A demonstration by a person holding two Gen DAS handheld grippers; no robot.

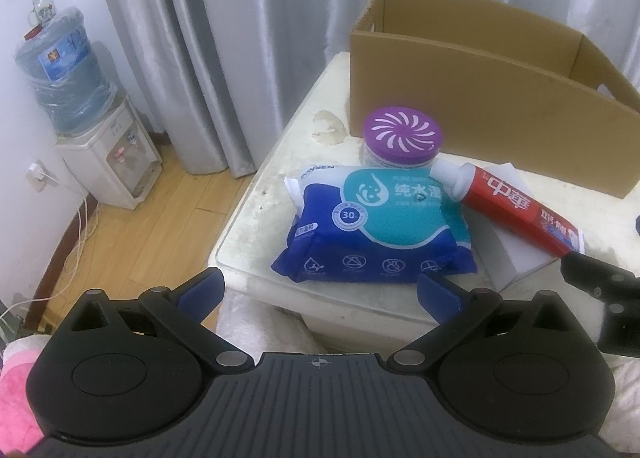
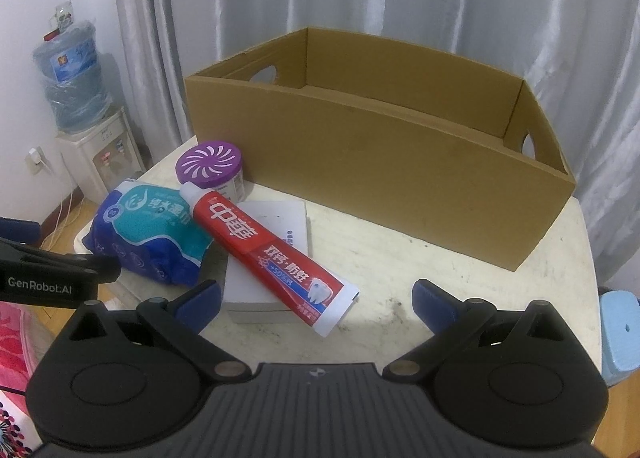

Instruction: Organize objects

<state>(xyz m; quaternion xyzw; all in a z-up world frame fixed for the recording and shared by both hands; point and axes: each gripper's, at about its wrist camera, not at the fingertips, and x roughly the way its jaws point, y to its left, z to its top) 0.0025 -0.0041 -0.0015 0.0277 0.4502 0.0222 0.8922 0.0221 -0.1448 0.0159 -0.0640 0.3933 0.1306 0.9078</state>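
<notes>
The box (image 1: 472,106) runs off the right edge in the left view, and its floor is hidden. The tube (image 2: 264,248) covers part of the white box (image 2: 276,226).

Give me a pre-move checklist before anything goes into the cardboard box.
1. Left gripper open and holding nothing: ok.
2. Right gripper open and holding nothing: ok.
3. Box open at the top, with nothing visible inside: ok, though its floor is mostly hidden.
4. Toothpaste free to lift: ok; it lies on top, across the white box and the wipes.
5. Wipes free to lift: not ok; the toothpaste's cap end rests on them.
6. Purple-lidded jar upright and clear of the rest: cannot tell; it stands upright, but the toothpaste cap overlaps it in view.
</notes>
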